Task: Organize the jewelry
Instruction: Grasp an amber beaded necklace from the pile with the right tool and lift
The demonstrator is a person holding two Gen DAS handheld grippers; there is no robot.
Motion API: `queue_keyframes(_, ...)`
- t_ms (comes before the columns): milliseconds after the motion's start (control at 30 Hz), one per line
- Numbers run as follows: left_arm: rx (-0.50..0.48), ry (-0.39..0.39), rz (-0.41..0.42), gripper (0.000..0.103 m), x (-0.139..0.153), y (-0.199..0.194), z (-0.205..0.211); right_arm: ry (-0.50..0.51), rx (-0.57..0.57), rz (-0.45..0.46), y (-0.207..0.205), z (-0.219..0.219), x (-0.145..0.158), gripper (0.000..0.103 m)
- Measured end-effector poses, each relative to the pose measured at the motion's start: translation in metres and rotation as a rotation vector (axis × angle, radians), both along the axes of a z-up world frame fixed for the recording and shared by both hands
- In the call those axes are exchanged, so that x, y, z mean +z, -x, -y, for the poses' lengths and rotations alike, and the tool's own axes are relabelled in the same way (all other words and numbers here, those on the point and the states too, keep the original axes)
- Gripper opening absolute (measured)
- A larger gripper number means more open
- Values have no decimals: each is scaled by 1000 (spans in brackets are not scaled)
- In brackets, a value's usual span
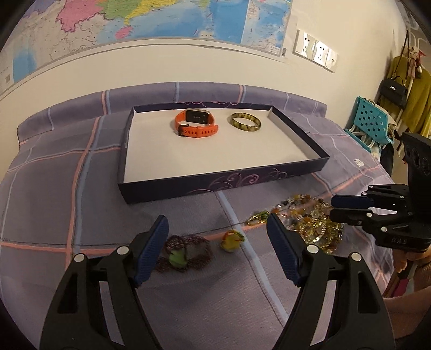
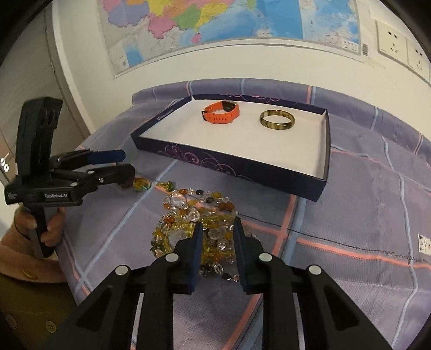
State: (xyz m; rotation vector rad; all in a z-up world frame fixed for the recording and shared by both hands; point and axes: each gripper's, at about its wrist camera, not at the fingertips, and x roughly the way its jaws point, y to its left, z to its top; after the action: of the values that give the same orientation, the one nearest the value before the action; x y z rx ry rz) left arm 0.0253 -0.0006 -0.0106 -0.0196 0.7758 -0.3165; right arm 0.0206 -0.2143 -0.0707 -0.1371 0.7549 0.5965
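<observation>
Home bedroom: bed [image 1: 67, 161], wall map [image 1: 161, 18].

1. I see a checked purple cloth [image 1: 67, 167] covering the table.
2. A coloured map [image 2: 215, 24] hangs on the wall behind.
3. White wall sockets [image 1: 315, 49] sit right of it.
4. A turquoise chair [image 1: 370, 118] stands far right.

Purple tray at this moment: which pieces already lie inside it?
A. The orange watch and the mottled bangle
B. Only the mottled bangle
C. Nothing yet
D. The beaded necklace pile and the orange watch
A. The orange watch and the mottled bangle lie side by side on the white floor of the tray, while the beaded necklace pile sits on the cloth in front of it.
</observation>
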Motion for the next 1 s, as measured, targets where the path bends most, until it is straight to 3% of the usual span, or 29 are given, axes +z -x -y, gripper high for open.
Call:
queue_keyframes(67, -5, 3, -4, 75, -1, 2, 2, 25, 1, 15, 1, -4, -1, 31)
queue_keyframes(200, -13, -4, -4, 75, -1, 4, 7, 38, 11, 14, 0, -9, -6, 34)
queue_keyframes(300, -15, -4, -3, 75, -1, 6, 8, 39, 7, 20, 1, -9, -4, 26)
queue_keyframes(433, -7, 5, -9, 75, -1, 7, 7, -21, -3, 9, 1, 2, 4, 4)
queue_keyframes(633, -4, 18, -16, 75, -3, 7, 5, -111, -34, -7, 2, 22, 15, 4)
queue_keyframes(700, -7, 13, -13, 75, -2, 7, 6, -182, -28, -8, 3, 30, 25, 4)
queue_keyframes(1000, -23, 13, -3, 75, -2, 10, 6, -352, 8, 91, 11, 42, 82, 3)
